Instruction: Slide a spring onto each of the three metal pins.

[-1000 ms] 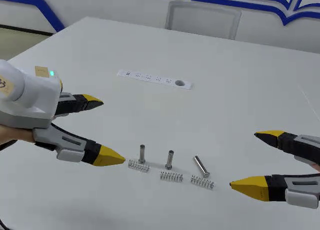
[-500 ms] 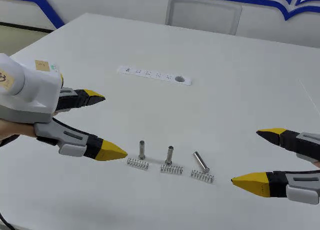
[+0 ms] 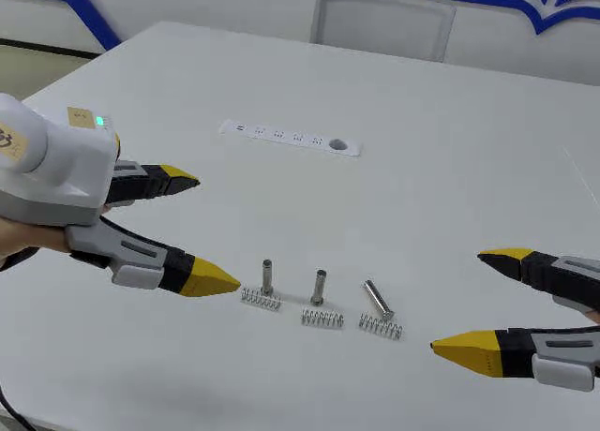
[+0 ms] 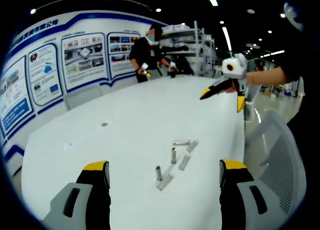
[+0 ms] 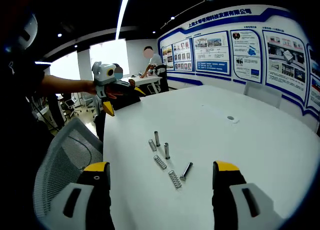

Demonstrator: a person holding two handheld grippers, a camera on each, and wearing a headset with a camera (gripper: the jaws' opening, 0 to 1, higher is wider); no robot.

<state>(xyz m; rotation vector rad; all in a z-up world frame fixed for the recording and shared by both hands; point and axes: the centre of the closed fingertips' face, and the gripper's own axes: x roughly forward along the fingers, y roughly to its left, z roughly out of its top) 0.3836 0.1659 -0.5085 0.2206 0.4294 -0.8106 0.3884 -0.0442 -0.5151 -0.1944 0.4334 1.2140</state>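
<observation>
Nearest the viewer, two hand-held grippers hover over a white worktop (image 3: 441,150), one at each side. The left gripper (image 3: 217,232) has its yellow-tipped fingers (image 3: 206,279) wide apart, with the lower tip near the left pin (image 3: 267,274). The right gripper (image 3: 457,300) hangs near the row's right end, its fingers (image 3: 469,342) also wide apart — both hold nothing.

Between them lie three springs (image 3: 322,318) in a row, each flat on the worktop just in front of a pin. Behind the springs are the pins (image 3: 319,287): the left and middle ones stand upright, and the right pin (image 3: 378,299) lies on its side. Farther off are a power strip (image 3: 291,138) and, past the far edge, a chair (image 3: 382,23).

Over the last second almost nothing has changed — the grippers keep their places, and the springs and pins sit as before. The task looks unstarted: no spring is on a pin, and the first pickup is yet to come.
</observation>
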